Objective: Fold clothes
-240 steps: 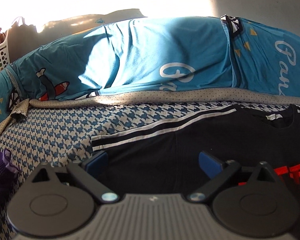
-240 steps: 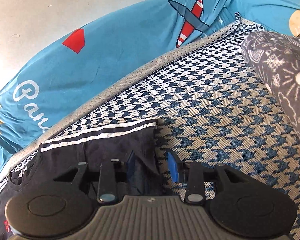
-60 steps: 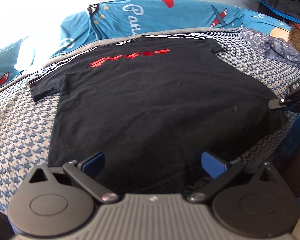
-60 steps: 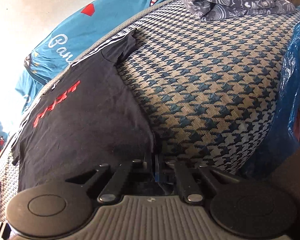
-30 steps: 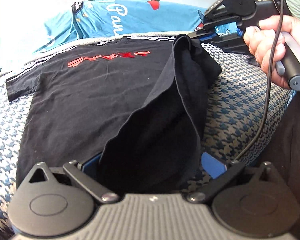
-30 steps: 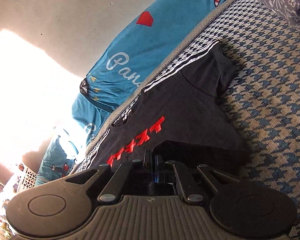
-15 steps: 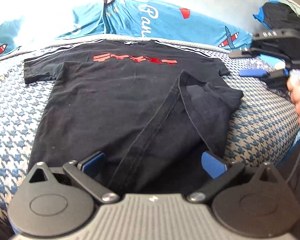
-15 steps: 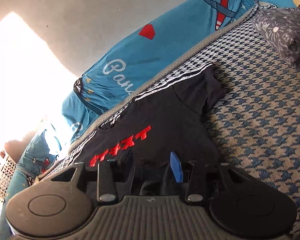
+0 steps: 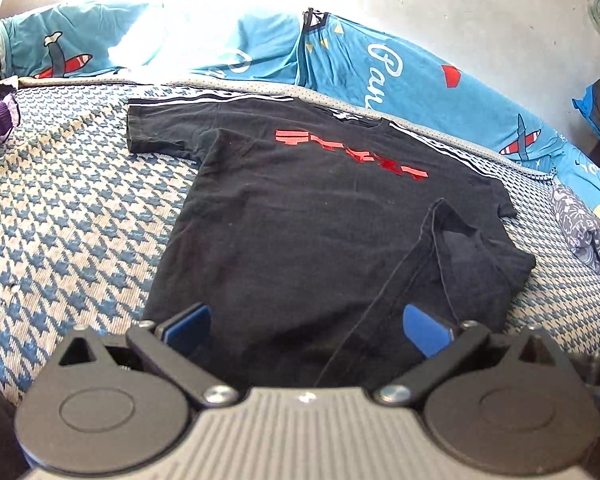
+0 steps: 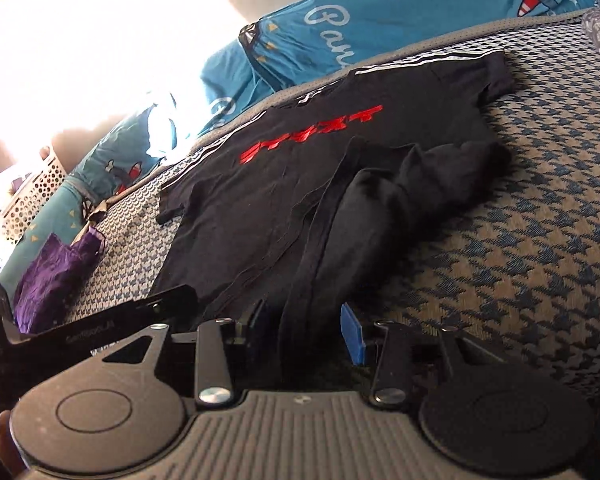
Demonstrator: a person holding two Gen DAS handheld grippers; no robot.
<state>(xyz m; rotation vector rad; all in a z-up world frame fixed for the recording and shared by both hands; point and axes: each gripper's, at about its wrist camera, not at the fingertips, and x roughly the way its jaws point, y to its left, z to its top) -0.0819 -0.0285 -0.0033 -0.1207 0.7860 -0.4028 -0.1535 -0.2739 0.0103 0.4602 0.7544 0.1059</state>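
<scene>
The right gripper (image 10: pixel 308 330) let go; the T-shirt (image 9: pixel 300 216) corner lies folded over.

I see a bed cover (image 9: pixel 60 208) with a blue and beige houndstooth pattern under everything. Behind it, along the wall (image 9: pixel 480 12), lies a blue quilt (image 9: pixel 400 76) with red planes and white letters. At the left edge of the cover there is a purple cloth (image 10: pixel 56 272), crumpled. Beyond it, near the bright sunlight, stands a white basket (image 10: pixel 32 196) with round holes. On the right side a grey patterned cloth (image 9: pixel 588 236) rests on the cover, near the quilt.
</scene>
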